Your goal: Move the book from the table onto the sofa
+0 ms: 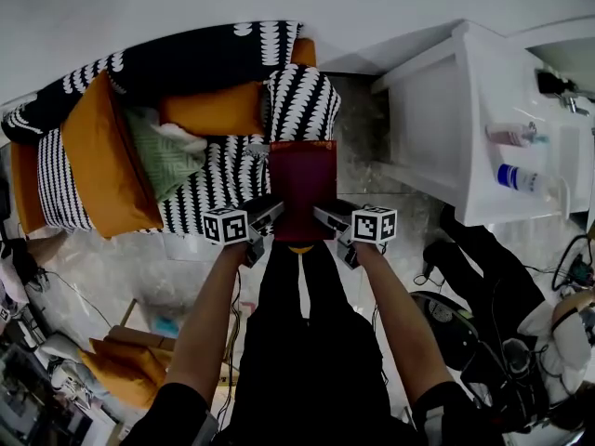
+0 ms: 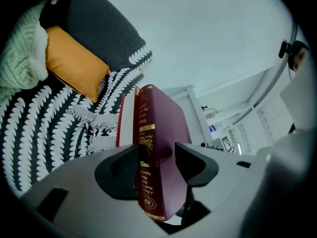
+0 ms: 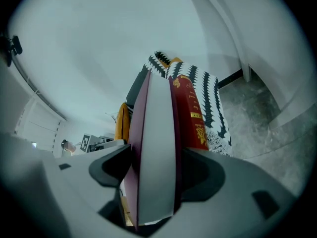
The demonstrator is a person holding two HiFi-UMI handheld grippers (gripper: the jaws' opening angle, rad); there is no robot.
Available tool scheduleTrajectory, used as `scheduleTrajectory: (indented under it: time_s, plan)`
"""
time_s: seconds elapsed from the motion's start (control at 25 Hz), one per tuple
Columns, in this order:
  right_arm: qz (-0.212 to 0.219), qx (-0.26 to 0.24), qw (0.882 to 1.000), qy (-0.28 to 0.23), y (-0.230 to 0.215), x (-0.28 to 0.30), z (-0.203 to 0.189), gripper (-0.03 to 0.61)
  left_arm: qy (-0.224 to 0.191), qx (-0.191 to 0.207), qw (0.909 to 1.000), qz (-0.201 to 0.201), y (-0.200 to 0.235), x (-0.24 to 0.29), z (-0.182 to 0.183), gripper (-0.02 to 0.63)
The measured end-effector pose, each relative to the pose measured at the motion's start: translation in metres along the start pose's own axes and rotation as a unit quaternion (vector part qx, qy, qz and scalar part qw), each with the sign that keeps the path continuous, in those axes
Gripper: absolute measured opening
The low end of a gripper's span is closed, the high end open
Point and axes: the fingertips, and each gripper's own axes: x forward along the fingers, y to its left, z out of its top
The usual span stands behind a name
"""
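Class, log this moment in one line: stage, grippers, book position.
stage: carry | left gripper: shut on book, spine side | right gripper: shut on book, page edge | book: at sofa front, not released

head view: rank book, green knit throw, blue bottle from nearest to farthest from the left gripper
1. book, clamped in the left gripper
2. green knit throw, on the sofa, leftward
3. blue bottle, on the white table, far right
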Motion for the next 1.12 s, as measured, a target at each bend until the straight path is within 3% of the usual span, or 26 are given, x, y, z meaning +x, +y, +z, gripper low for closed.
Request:
scheduleTrajectory:
  time_s: [0.52,0.88,1.12]
  plan:
    - [-0.028,-0.035,0.999,0.010,0.003,-0.004,0.002,0.295,0.014,0.036,0.9987,0.033,0.007,0.004,0.001,0.205]
    - [-0.027,0.008,0.999,-0.031,0.004,-0.013,0.011,0.295,0.022,0.039,0.9981,0.041,0.012,0.002,0.001,0.204]
    - [-0.037,0.006,0.998,-0.050,0.000,-0.026,0.016,0.295,0.032,0.043,0.9978,0.039,0.011,0.002,0.000,0.202]
